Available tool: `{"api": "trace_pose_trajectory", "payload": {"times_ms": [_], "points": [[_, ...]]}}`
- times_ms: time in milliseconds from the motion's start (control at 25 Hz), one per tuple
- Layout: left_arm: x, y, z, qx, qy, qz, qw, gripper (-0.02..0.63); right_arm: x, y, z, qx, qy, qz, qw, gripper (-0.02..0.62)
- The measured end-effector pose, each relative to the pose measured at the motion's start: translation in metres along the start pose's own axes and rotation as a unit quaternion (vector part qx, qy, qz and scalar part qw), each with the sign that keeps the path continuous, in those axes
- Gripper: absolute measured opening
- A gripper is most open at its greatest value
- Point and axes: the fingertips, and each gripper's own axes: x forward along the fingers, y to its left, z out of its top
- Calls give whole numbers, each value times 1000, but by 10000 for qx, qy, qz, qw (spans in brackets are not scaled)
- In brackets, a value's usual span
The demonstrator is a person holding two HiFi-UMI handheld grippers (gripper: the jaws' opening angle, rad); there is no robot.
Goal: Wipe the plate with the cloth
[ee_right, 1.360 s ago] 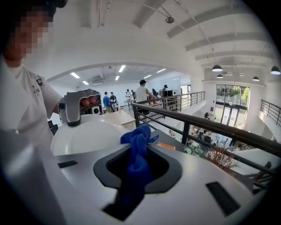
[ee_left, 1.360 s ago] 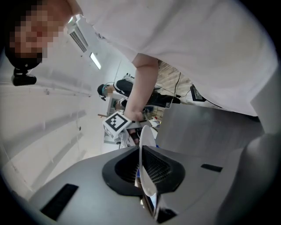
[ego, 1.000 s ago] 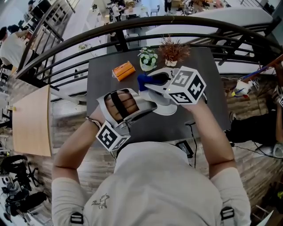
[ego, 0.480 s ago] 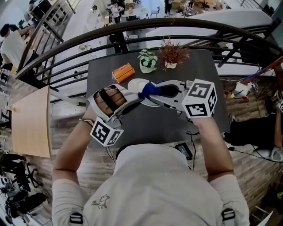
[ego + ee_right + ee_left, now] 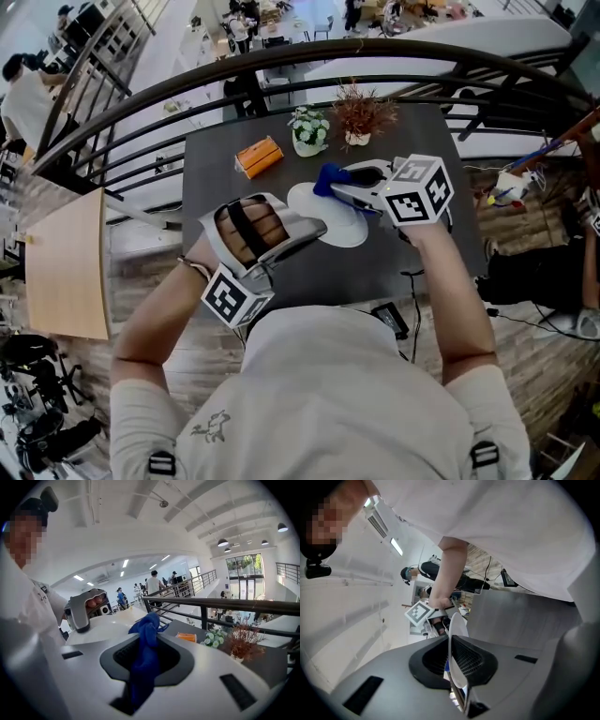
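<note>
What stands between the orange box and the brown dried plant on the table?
A small pot of white flowers stands between the orange box and the brown dried plant on the dark table, clearest in the head view.

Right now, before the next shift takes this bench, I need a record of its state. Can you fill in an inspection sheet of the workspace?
Surface: dark table, no spill seen.
Job's things: white plate held by its rim over the table; blue cloth at the plate's far edge.
Clutter: orange box, flower pot and dried plant along the far edge.
Grippers: left claw shut on the plate; right claw shut on the cloth.
Cables: black cables below the table's near edge.
Surroundings: dark railing behind the table; people in the hall beyond.
</note>
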Motion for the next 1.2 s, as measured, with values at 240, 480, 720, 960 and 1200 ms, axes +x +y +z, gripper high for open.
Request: {"api": "trace_pose_trajectory", "payload": {"times_ms": [240, 480, 720, 960, 1200], "points": [[4, -1, 6, 47, -104, -29, 9999, 23, 15, 27, 26, -510, 5, 68, 9987, 71], [1, -11, -22, -31, 312, -120, 9994, 23, 10, 72, 42, -534, -391, 516, 9965, 71], [-6, -16, -57, -229, 756, -137, 9968, 21, -4, 51, 18, 40, -529, 504, 9973, 71], [-11, -4, -38, -126, 575, 25, 9983, 23, -9, -3, -14, 632, -327, 169, 9973, 71], [7, -6, -13, 45, 243, -36, 9997, 23, 10, -21, -12, 583, -153, 0, 9982, 71]]}}
